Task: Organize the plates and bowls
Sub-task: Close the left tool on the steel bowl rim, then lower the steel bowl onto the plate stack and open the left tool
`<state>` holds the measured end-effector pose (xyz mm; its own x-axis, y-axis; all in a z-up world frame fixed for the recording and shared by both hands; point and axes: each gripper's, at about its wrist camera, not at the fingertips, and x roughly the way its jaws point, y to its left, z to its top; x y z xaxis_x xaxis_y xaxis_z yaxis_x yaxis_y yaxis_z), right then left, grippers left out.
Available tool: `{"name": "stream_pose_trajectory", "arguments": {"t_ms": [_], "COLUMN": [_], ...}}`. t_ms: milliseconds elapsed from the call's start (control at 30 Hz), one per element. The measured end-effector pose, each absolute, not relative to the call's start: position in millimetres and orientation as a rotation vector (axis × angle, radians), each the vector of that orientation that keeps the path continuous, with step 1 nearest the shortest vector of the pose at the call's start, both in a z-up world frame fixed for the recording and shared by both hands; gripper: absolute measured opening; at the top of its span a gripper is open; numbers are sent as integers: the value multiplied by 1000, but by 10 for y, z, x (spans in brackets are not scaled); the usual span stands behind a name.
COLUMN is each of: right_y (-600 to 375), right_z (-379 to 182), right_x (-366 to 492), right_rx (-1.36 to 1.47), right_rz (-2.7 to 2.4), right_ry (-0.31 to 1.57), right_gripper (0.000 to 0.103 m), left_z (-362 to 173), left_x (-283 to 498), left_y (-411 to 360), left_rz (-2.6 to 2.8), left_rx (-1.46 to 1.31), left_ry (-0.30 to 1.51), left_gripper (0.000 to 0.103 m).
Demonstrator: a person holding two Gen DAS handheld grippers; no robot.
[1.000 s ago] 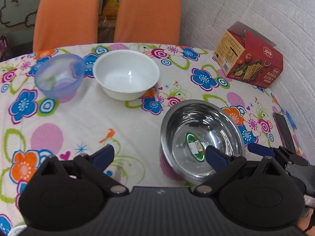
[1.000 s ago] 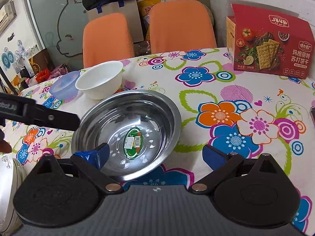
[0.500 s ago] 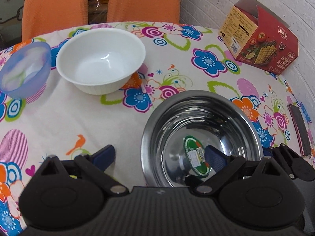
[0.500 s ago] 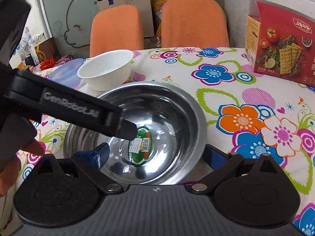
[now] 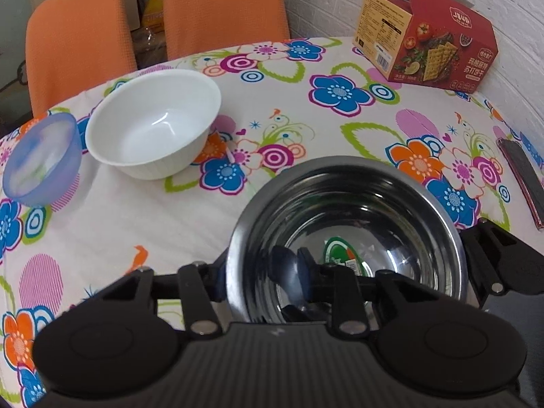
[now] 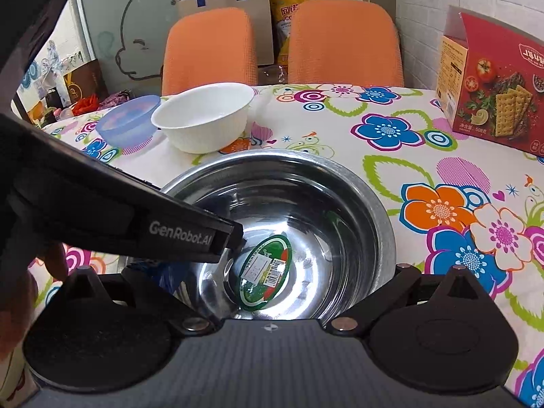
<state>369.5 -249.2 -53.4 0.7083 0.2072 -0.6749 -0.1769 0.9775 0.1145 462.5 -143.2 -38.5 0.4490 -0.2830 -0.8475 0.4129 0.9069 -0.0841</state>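
Pinching the near-left wall of the steel bowl (image 5: 346,238), the left gripper (image 5: 261,277) has one finger outside the rim and the other down inside, pressed together on the metal — a rim grip, I'd say, because a bowl this wide gives tongs nothing else to bite. The bowl itself sits at the near edge of the flowered tablecloth (image 5: 136,210), label sticker showing in its bottom.

And the right gripper (image 6: 272,282)? Spread wide, one finger on each side of that same steel bowl, nothing clamped; its left fingertip is hidden behind the left tool's black arm, so contact there I cannot tell. It looks placed to steady or take over the bowl.

Further back, the white bowl (image 5: 153,122) stands upright, and just beside it on its left, the blue translucent bowl (image 5: 42,159), tilted a little. They look like the nesting candidates, if stacking is the plan.

The count, then: three bowls, one steel, one white, one blue. Plates: none in view. Two orange chairs (image 5: 224,10) behind the table, one cracker box (image 5: 428,37) far right, two grippers at work.
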Motion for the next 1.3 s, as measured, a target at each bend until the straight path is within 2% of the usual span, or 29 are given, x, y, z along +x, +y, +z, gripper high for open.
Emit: {"name": "stream_pose_trajectory", "arguments": {"t_ms": [333,667,967,1300], "right_y": [-2715,-2337,-2097,-1896], "right_z": [-527,-457,-300,-384], "right_x": [3532,3410,2810,2468], "right_rx": [133,66,52,52], "right_rz": [169,201,222,231], "right_ry": [748,777,753,791], "right_gripper": [88,89,90,90], "left_z": [-379,-326,-145,-266], "left_x": [4608,4518,3868,3417], "left_y": [-1361,-1281,-1029,-819], "left_rz": [-450,-474,-480,-471], "left_rx": [119,89,103,87], "left_ry": [1028,1078,1040,1055], "left_gripper": [27,28,28,28]}}
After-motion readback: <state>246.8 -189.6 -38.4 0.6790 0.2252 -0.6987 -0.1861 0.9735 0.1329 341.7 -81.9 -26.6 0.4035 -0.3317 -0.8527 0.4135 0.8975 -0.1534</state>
